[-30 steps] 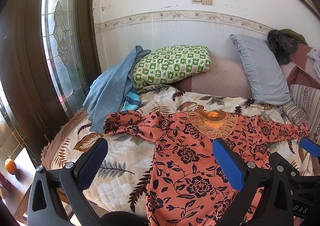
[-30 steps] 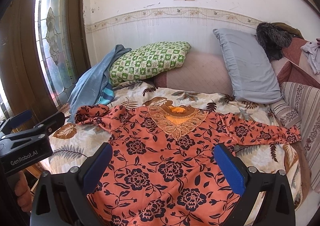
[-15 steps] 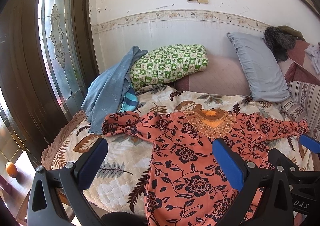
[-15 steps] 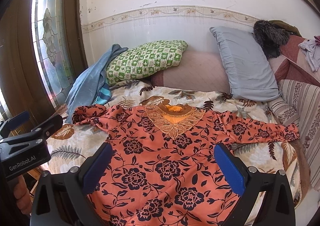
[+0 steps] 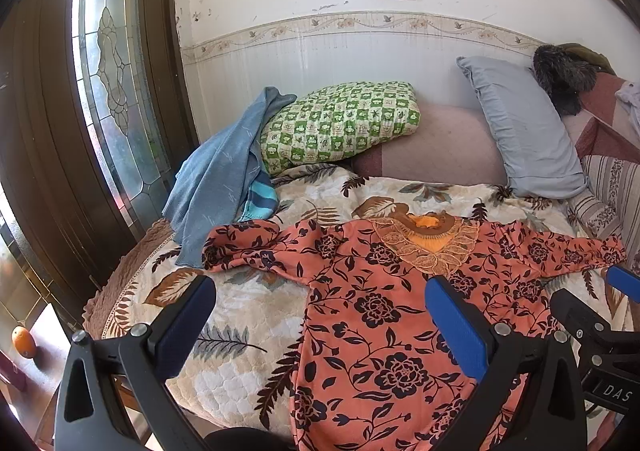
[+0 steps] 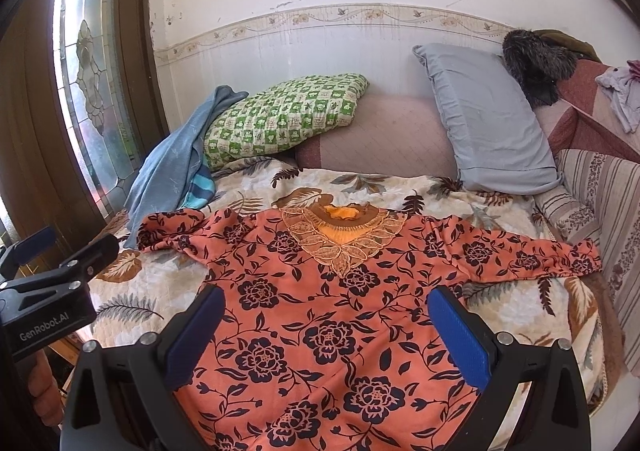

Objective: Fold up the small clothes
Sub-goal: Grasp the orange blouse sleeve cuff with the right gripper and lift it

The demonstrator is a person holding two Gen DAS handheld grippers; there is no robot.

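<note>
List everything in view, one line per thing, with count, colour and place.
floral dress: one, orange with dark flowers, spread flat on the bed.
bedspread: one, cream with leaf print, under the dress.
checked pillow: one, green and white, by the wall.
grey pillow: one, leaning at the right.
blue cloth: one, draped beside the checked pillow.
orange fruit: one, down left of the bed.
left hand-held gripper: open, empty.
right hand-held gripper: open, empty.

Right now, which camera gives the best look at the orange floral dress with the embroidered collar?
The right wrist view: the orange floral dress sits centred, both sleeves spread out and the embroidered collar plain. The left wrist view shows the same dress pushed rightward, its far sleeve end crowded by the other hand-held gripper.
</note>
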